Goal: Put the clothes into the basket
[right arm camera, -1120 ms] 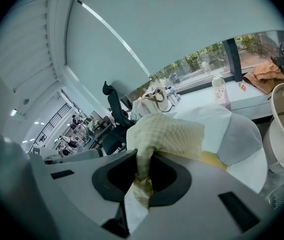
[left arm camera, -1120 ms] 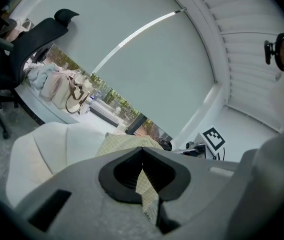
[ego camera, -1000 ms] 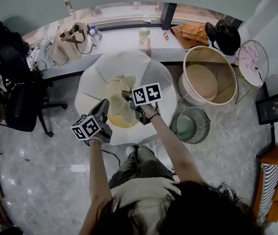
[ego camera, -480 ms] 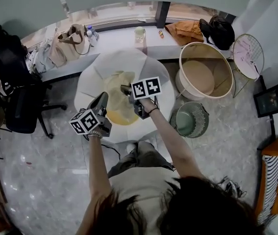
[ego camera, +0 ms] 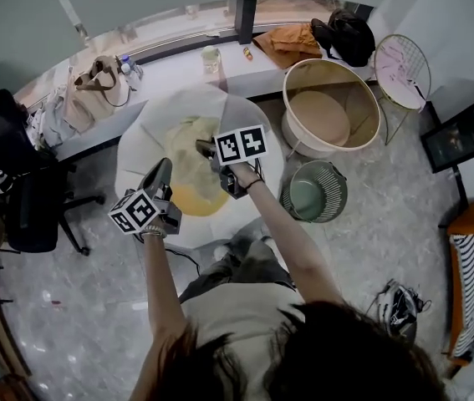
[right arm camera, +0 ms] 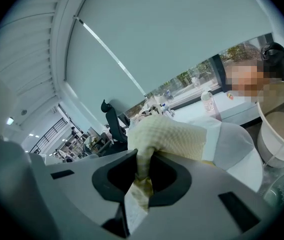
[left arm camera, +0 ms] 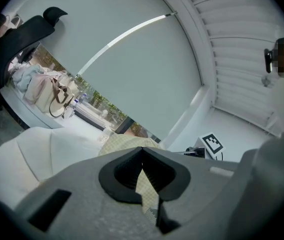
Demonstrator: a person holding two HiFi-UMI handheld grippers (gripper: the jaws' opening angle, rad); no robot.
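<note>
Both pairs of jaws are pinching the pale yellow checked garment point(ego camera: 185, 140): my left gripper point(left arm camera: 143, 151) on a thin edge, my right gripper point(right arm camera: 140, 171) on a bunched fold. It lies over the white-draped table point(ego camera: 140, 132), and the cream basket point(ego camera: 369, 98) stands beside that, to my right.

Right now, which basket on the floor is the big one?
The cream basket by the window counter, with solid walls. The green wire basket next to it is much smaller.
</note>
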